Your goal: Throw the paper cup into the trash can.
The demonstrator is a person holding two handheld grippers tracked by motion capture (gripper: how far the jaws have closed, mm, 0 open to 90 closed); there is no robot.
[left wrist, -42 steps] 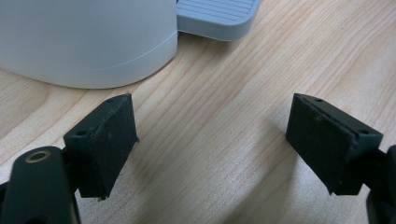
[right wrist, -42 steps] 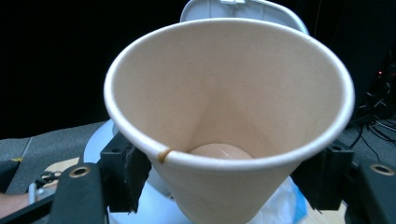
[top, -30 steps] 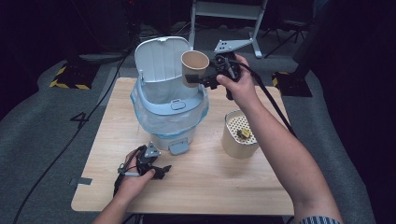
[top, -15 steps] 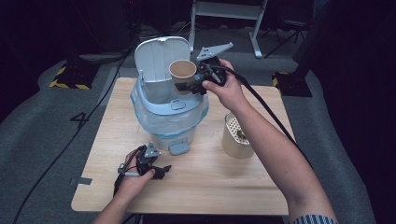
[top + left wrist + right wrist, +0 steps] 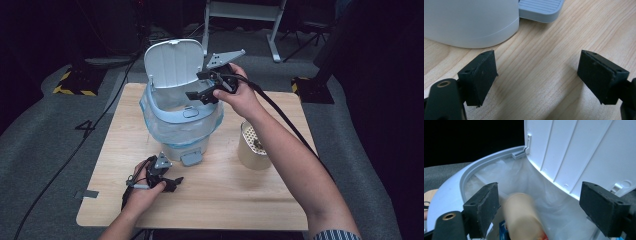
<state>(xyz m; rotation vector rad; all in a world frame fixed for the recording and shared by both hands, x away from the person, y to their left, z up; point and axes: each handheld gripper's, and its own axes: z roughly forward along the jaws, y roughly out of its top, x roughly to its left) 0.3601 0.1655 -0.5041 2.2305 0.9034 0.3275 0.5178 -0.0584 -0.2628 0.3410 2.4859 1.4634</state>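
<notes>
Lying inside the lined bin [image 5: 175, 125], the paper cup [image 5: 524, 217] shows in the right gripper view as a tan, motion-blurred cylinder, tilted so that its long axis runs from the lower right up toward the upper left of that view; which end is the mouth cannot be told through the blur. It sits amid the clear plastic liner [image 5: 549, 200], with bits of blue and red rubbish just beside its lower end. The right hand-held gripper [image 5: 200, 86] hangs above the bin's open mouth, near the far edge of the table [image 5: 260, 200], just in front of the raised lid [image 5: 172, 62]. Its jaws stand wide apart and released, clasping nothing; the cup lies below and between them, nearer one pad [image 5: 482, 207], though whether it touches that pad cannot be told. The bin itself stands toward the far-left part of the table, its foot pedal [image 5: 191, 158] pointing at the near edge. The left hand-held gripper [image 5: 167, 182] rests low near the table's near-left corner, just in front of the pedal, its jaws likewise spread wide and empty over bare wood. A tan perforated cup-shaped container [image 5: 252, 146] with something small inside stands upright to the right of the bin, apart from it.
</notes>
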